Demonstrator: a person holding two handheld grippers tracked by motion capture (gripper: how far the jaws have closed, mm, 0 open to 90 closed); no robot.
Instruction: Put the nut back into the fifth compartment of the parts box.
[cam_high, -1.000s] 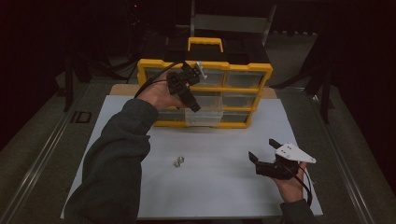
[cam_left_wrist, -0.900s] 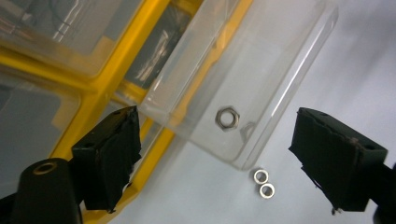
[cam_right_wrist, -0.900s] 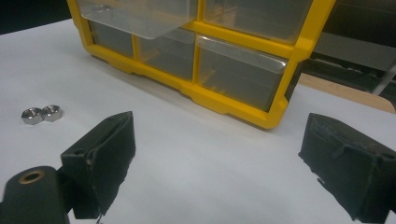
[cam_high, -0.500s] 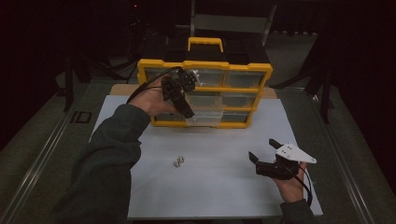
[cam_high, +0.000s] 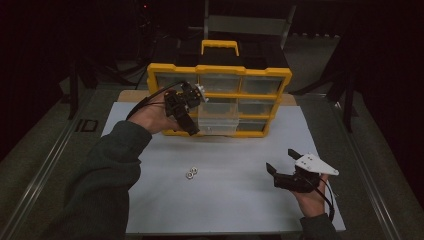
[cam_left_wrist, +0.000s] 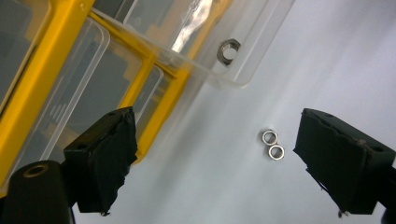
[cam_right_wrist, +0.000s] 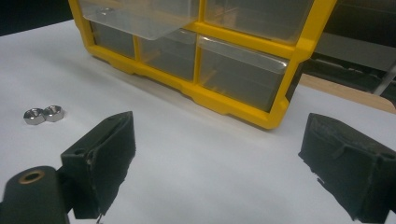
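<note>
My left gripper (cam_high: 192, 114), jaws wide and empty, hovers at the pulled-out clear plastic drawer (cam_left_wrist: 224, 42) holding one steel hex nut (cam_left_wrist: 229, 50); two loose steel nuts (cam_high: 191, 172) lie at six o'clock. Grabbing both risks dropping one.

Organizer frame (cam_high: 220, 70): glossy yellow plastic; drawers (cam_left_wrist: 205, 42) clear, smooth plastic. Nuts (cam_left_wrist: 273, 144) were shiny bare metal. Table sheet (cam_high: 235, 200) matt white. Gripper pads (cam_right_wrist: 102, 158) looked rough, matt black.
</note>
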